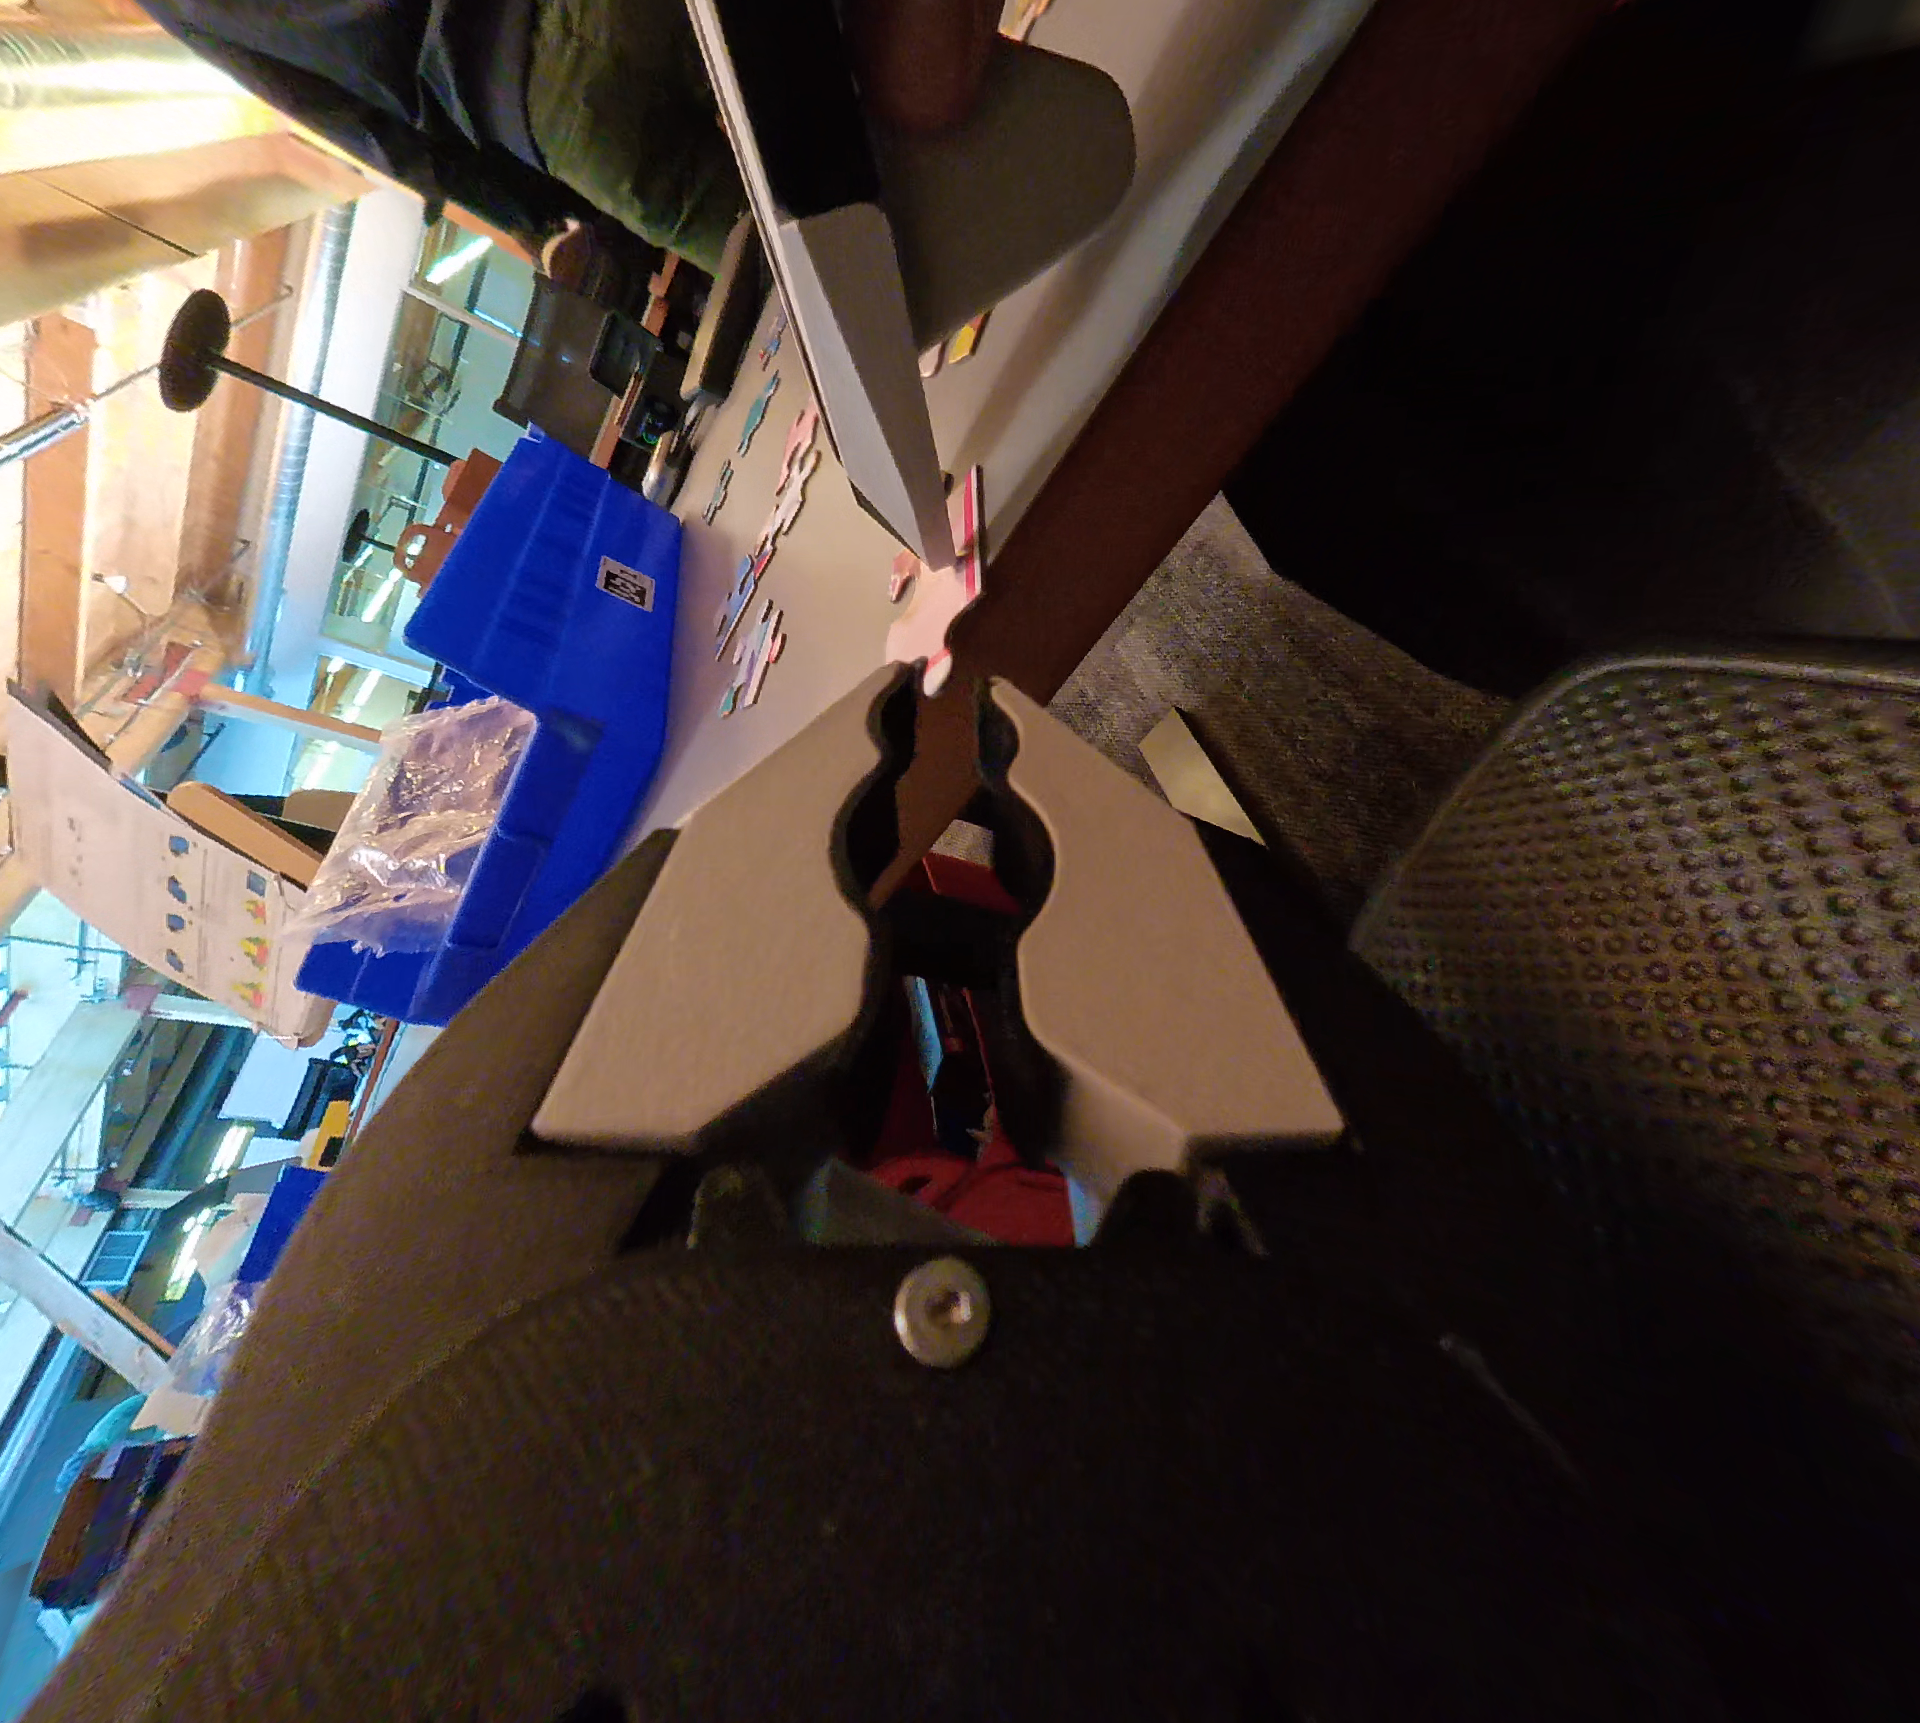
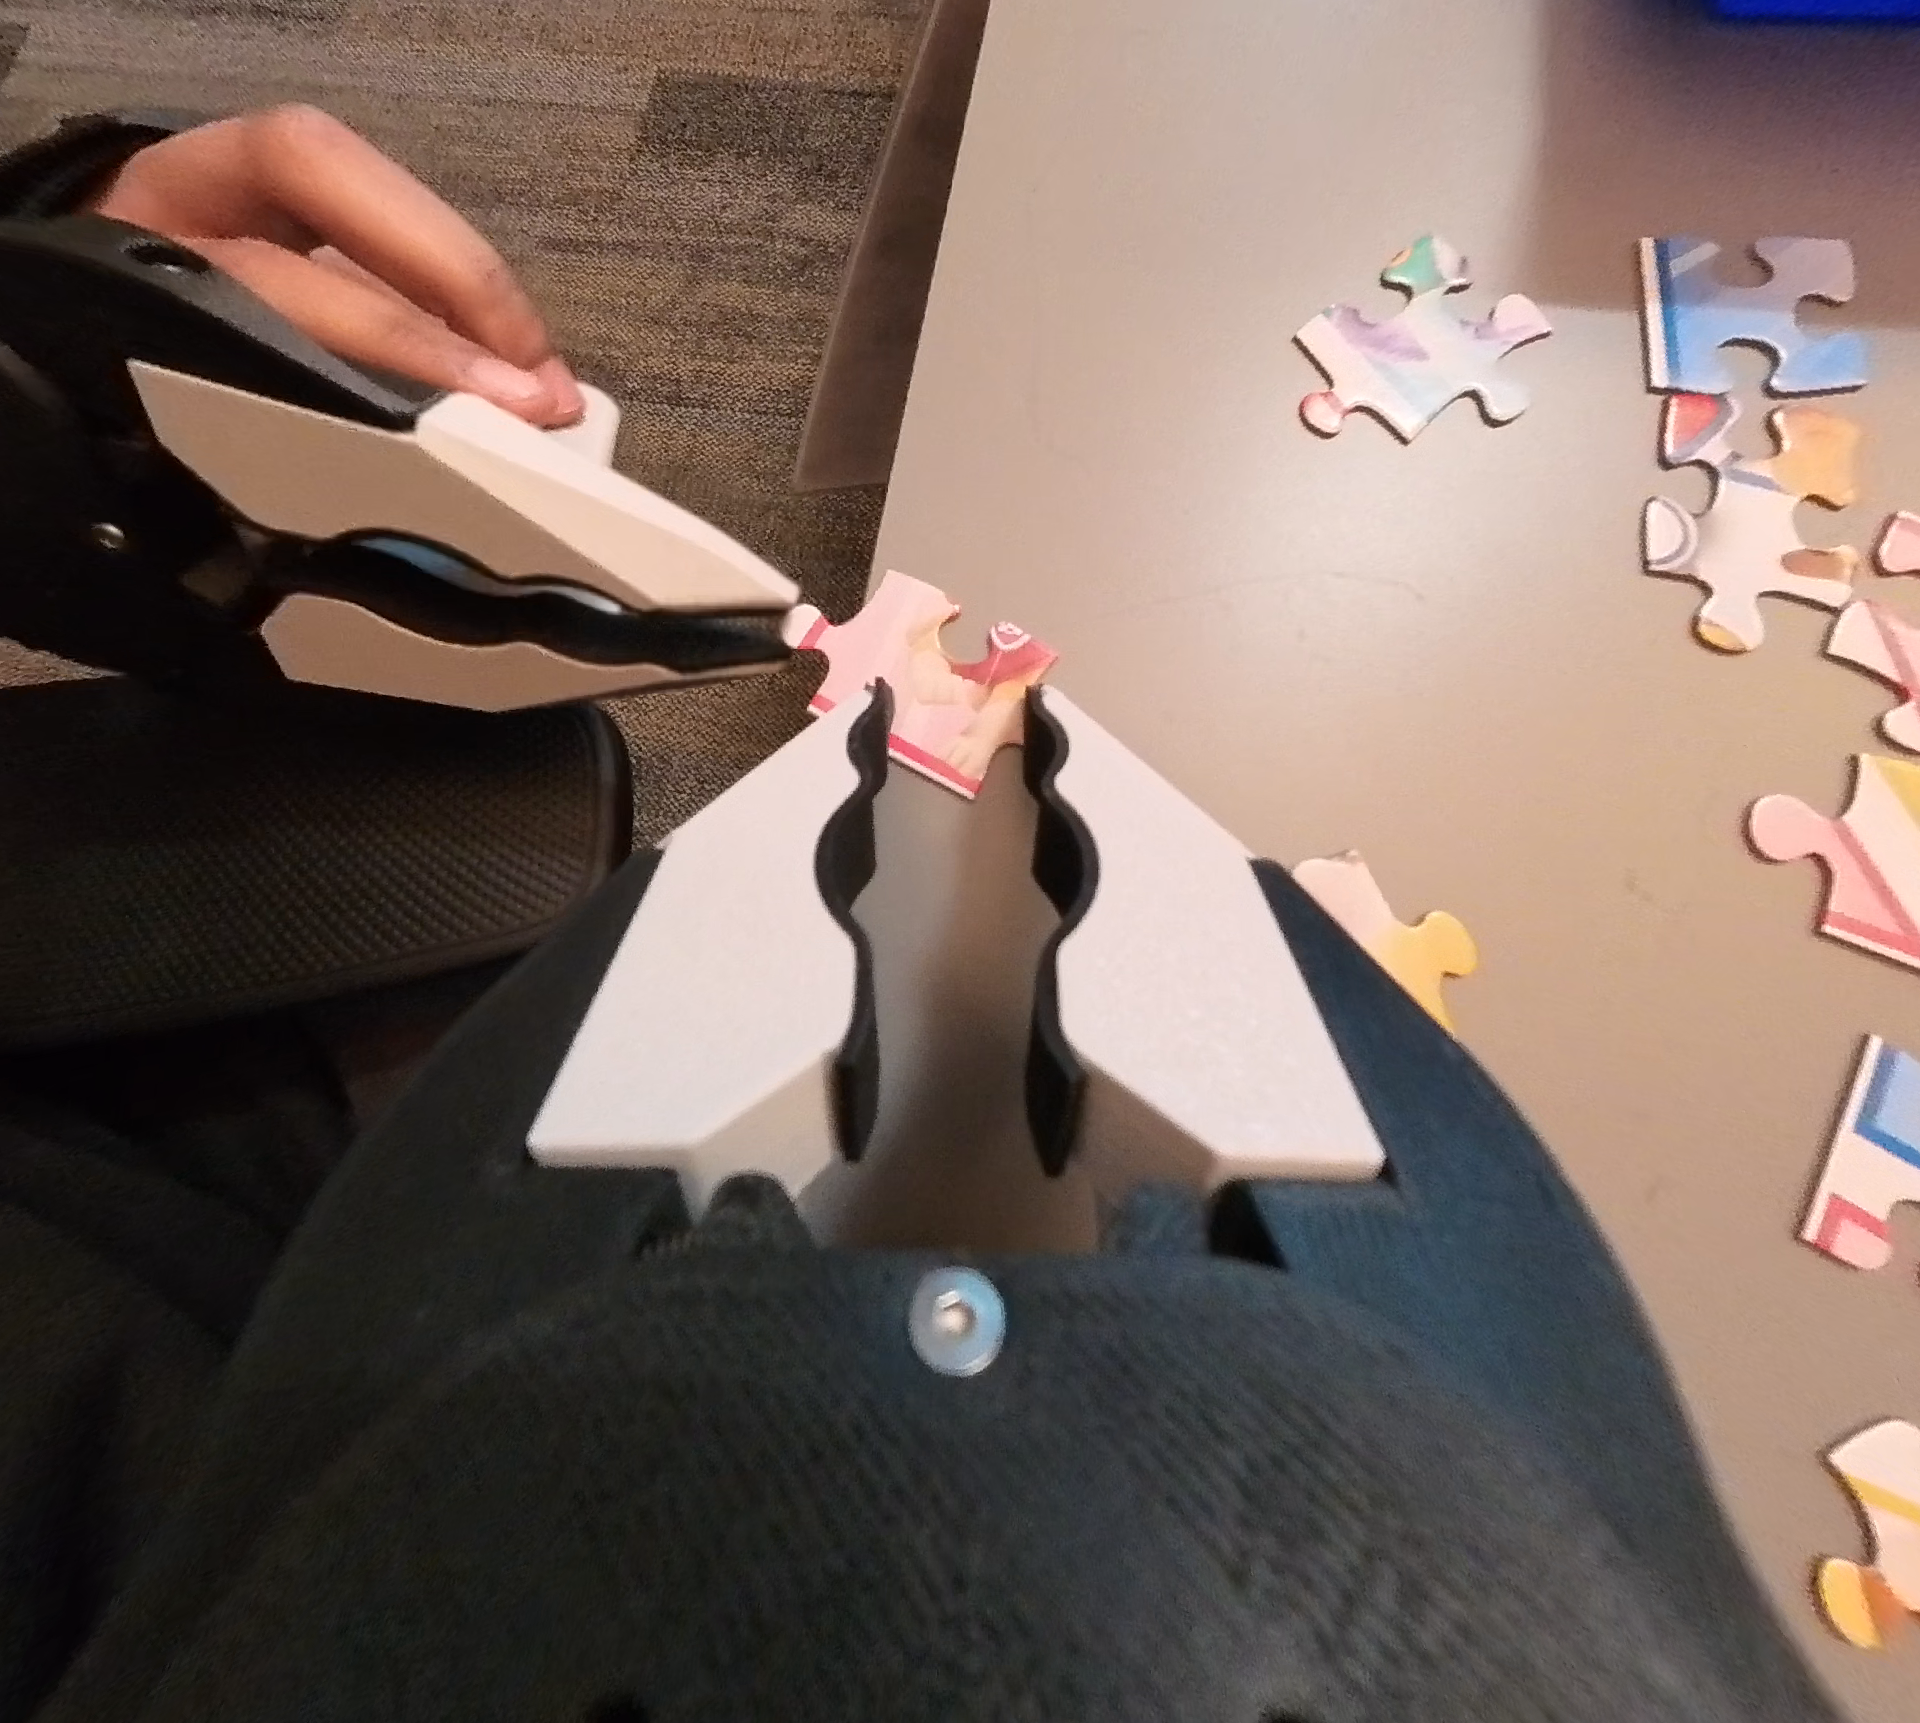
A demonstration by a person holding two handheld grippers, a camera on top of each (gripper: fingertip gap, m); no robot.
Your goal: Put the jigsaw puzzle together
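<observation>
Your left gripper (image 2: 792, 629) pinches the pink puzzle piece's (image 2: 935, 697) tab at centre frame; your open right gripper (image 2: 956, 717) straddles it. Keep level.

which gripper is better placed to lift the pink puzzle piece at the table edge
Left, probably. The left gripper is nearly closed at the tab of the pink piece overhanging the table edge. The right gripper stands open above the piece, pads not pressing it.
</observation>
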